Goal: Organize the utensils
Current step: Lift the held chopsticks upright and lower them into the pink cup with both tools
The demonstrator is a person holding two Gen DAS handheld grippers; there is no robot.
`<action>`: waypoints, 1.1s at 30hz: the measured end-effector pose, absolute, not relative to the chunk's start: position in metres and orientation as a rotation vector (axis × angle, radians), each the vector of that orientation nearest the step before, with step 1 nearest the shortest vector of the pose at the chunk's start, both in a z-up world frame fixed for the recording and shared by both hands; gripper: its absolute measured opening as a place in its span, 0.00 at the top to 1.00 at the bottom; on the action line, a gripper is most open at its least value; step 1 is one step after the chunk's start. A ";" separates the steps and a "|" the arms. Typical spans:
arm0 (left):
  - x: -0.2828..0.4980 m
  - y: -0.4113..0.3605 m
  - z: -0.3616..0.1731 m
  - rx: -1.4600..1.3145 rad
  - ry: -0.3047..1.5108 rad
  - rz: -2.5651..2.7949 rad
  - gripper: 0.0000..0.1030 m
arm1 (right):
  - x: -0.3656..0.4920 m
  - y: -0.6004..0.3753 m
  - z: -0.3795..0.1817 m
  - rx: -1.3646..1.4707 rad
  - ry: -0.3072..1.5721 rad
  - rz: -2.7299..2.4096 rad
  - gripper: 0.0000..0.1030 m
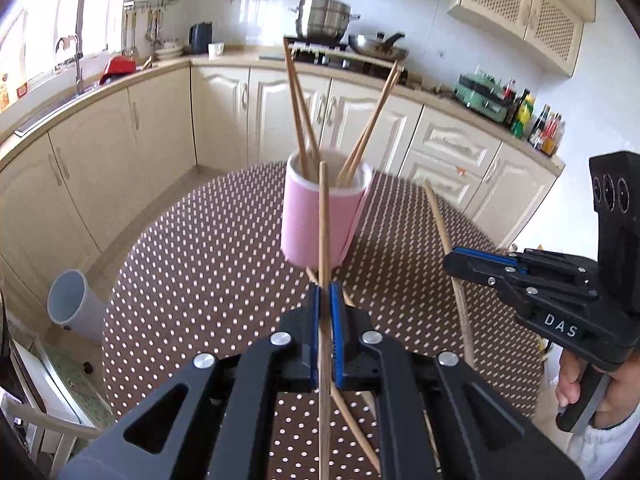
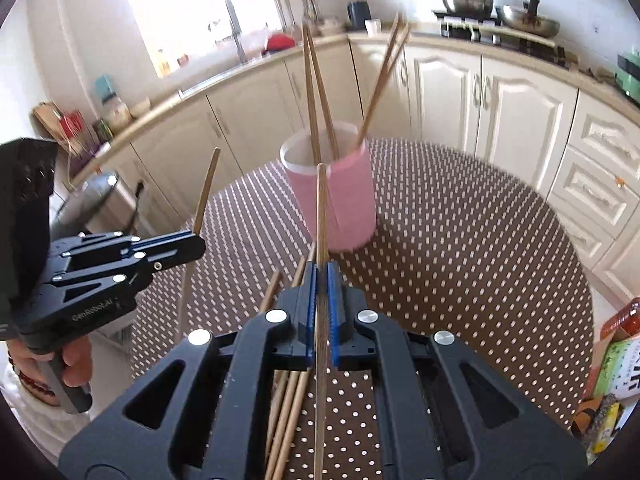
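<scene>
A pink cup (image 1: 316, 220) with a white rim stands on the dotted table (image 1: 200, 248) and holds several wooden chopsticks (image 1: 298, 108). My left gripper (image 1: 325, 290) is shut on a chopstick (image 1: 323, 220) that points up at the cup. My right gripper (image 2: 322, 270) is shut on another chopstick (image 2: 321, 208), also just short of the cup (image 2: 334, 196). The right gripper shows in the left wrist view (image 1: 460, 266) with its chopstick (image 1: 440, 224). The left gripper shows in the right wrist view (image 2: 192, 246). Loose chopsticks (image 2: 290, 400) lie on the table under the grippers.
The round table has a brown cloth with white dots (image 2: 460, 260). Cream kitchen cabinets (image 1: 248, 112) curve behind it. A grey bin (image 1: 74, 304) stands on the floor at the left. Boxes (image 2: 612, 368) sit past the table's right edge.
</scene>
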State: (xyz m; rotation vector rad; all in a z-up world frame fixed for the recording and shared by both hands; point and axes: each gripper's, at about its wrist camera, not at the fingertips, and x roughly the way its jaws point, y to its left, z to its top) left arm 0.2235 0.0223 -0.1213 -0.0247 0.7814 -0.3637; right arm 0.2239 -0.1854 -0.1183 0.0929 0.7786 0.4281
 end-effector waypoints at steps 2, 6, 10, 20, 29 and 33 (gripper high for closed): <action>0.220 0.021 -0.109 -0.027 0.753 -0.361 0.94 | 0.217 -0.189 -0.107 0.103 0.744 0.436 0.94; 0.213 0.020 -0.090 -0.038 0.707 -0.367 0.94 | 0.208 -0.189 -0.089 0.102 0.688 0.442 0.94; 0.206 0.016 -0.074 -0.040 0.667 -0.375 0.94 | 0.202 -0.189 -0.075 0.101 0.638 0.440 0.94; 0.206 0.009 -0.048 -0.057 0.600 -0.376 0.94 | 0.205 -0.191 -0.057 0.102 0.566 0.435 0.94; 0.223 0.001 -0.013 -0.069 0.513 -0.379 0.94 | 0.219 -0.186 -0.023 0.103 0.470 0.435 0.94; 0.238 0.006 0.004 -0.133 0.462 -0.343 0.94 | 0.226 -0.185 -0.004 0.110 0.409 0.425 0.94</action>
